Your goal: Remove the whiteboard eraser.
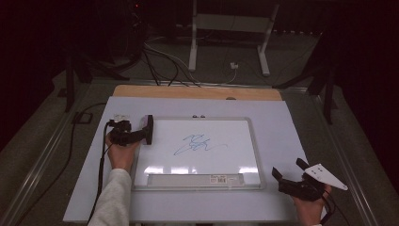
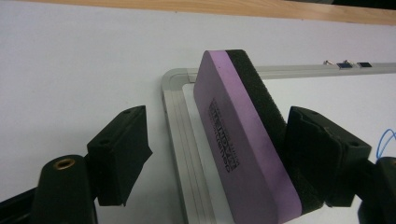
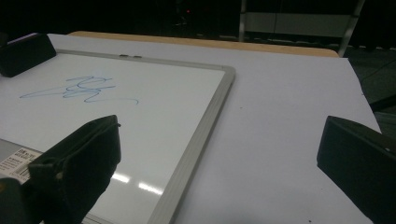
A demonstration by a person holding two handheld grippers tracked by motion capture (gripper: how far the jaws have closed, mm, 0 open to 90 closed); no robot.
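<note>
**Eraser sitting between the left jaws at the whiteboard corner**

Biggest thing first: the counter (image 1: 282,122) has a pale sheet over it, with a strip of bare wood along the far edge. On it lies the whiteboard (image 1: 235,141) in its grey metal frame, with a blue scribble (image 1: 197,143) roughly mid-board and a tray strip along the near edge carrying a small label.

The left hand-held gripper (image 1: 143,134) is at the board's far left corner, held by the left hand (image 1: 121,150), sleeve coming in from the bottom. In the left gripper view the eraser (image 2: 233,140), purple foam body with a black felt face, stands on edge and tilted over the frame corner. The right-side jaw looks to be touching the felt side, the left-side jaw stands clearly off the purple side with a gap, so it's not clamped, just bracketed with the jaws partway in.

The right hand-held gripper (image 1: 288,170) rests on the counter just off the board's near right corner, jaws spread wide with nothing between them, grey three-cornered plate on top. From its own view the eraser shows as a dark block at the board's far corner
</note>
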